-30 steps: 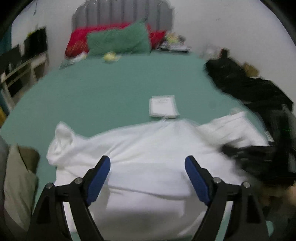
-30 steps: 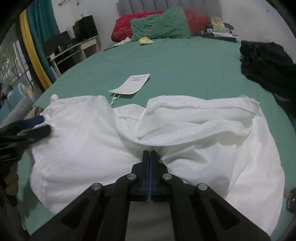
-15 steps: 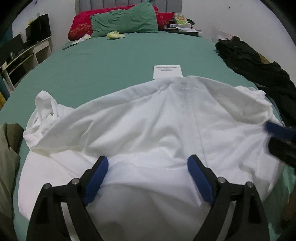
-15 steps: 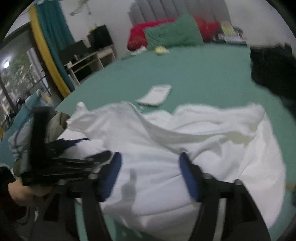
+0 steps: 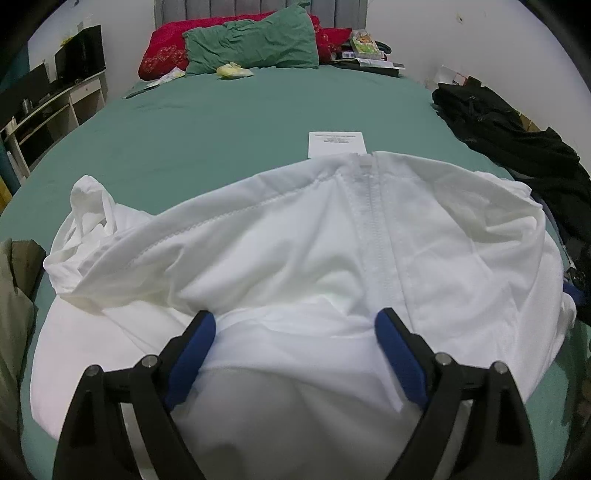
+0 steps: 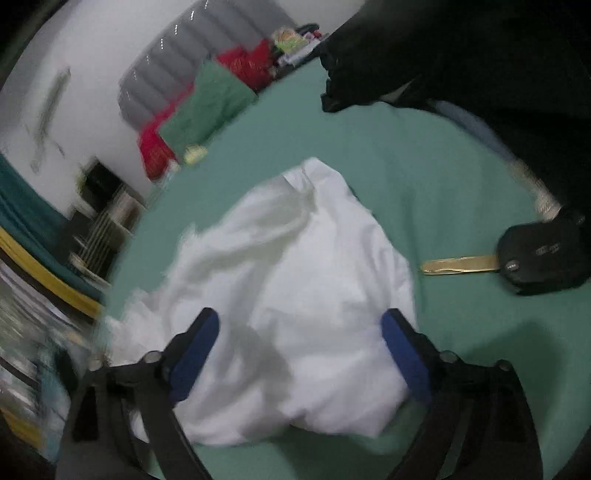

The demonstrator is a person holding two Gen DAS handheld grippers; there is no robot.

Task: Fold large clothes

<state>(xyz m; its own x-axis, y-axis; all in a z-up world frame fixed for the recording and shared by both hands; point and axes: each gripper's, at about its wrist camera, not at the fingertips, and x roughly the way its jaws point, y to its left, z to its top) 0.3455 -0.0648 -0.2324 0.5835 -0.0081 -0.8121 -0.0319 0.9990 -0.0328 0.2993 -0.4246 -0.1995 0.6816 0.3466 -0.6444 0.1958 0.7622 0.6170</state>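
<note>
Green-sheeted bed (image 5: 221, 140) filling the room, grey padded headboard (image 5: 258, 7) at the far end against a white wall. Spread across the near half of the bed, a large white garment (image 5: 295, 240), zipper line running from near to far right of its middle, one bunched corner poking up at far left. Heaped along the right edge of the bed, dark clothing (image 5: 517, 140), well apart from the pillows. At the far end, a green pillow (image 5: 255, 40) leaning on a red one (image 5: 162, 55). At the left, a low shelf unit (image 5: 48, 110) beside the bed. Just beyond the garment's far edge, a white paper card (image 5: 337, 143), flat on the sheet.

Poised over the garment's near edge, left gripper (image 5: 294, 330), blue pads spread wide, nothing between them. Tilted and blurred in its own view, right gripper (image 6: 300, 330), likewise spread wide and gripping nothing, white cloth (image 6: 288, 295) lying under and beyond it. On the sheet just right of the cloth, a car key (image 6: 517, 262), brass blade pointing left, black fob touching the dark clothing.
</note>
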